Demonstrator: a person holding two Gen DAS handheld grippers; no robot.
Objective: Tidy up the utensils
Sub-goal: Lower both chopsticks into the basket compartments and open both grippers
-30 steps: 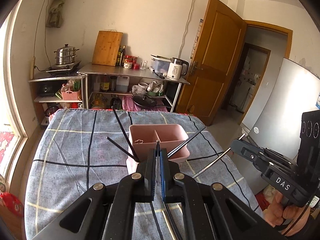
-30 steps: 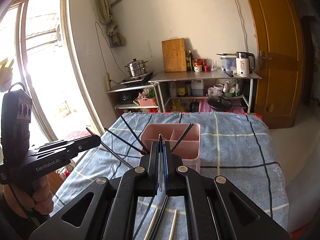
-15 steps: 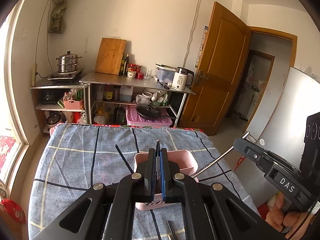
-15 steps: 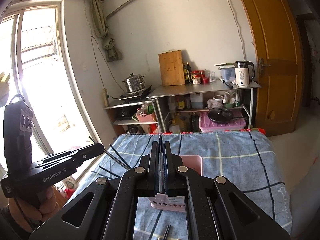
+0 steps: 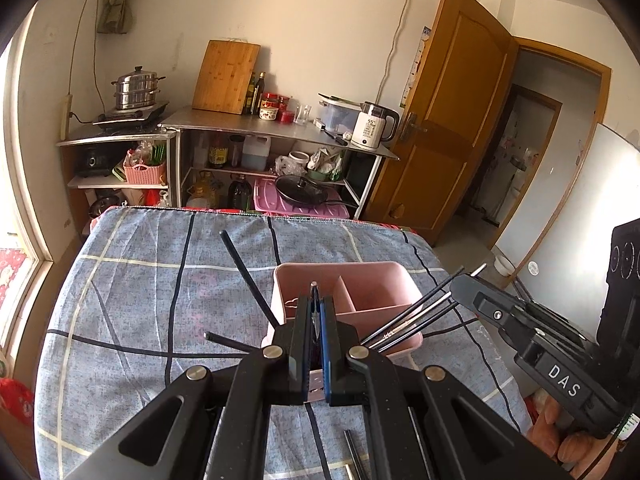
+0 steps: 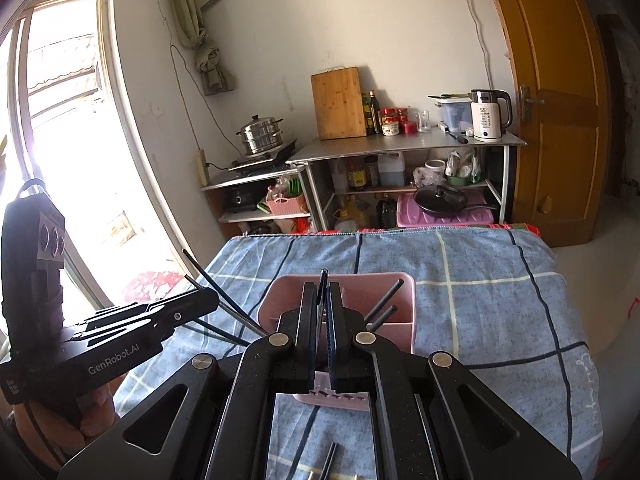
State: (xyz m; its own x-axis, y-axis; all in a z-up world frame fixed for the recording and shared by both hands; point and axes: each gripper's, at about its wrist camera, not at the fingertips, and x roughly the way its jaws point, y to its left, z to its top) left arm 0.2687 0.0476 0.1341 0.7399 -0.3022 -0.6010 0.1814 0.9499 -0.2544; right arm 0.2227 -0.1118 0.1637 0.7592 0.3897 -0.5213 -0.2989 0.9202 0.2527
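Note:
A pink divided holder (image 5: 340, 269) (image 6: 348, 279) stands on the blue checked tablecloth just beyond both grippers. My left gripper (image 5: 316, 300) (image 6: 212, 302) is shut on black chopsticks (image 5: 248, 280) that cross its jaws and stick out to the left. My right gripper (image 6: 324, 292) (image 5: 460, 286) is shut on chopsticks (image 5: 416, 318), black ones and a silvery one, angled over the holder's right side; their ends (image 6: 386, 300) show above its rim. More chopsticks (image 5: 354, 454) (image 6: 328, 462) lie on the cloth under the fingers.
The cloth-covered table (image 5: 140, 300) ends ahead at a steel shelf unit (image 5: 280, 132) with a kettle, jars and a cutting board. A window lies left, a wooden door (image 5: 448, 112) right. A hand (image 5: 560, 432) holds the right gripper's handle.
Both grippers moved a little forward with their chopsticks still clamped. The holder, half hidden behind the fingers half a second ago, shows its compartments again.

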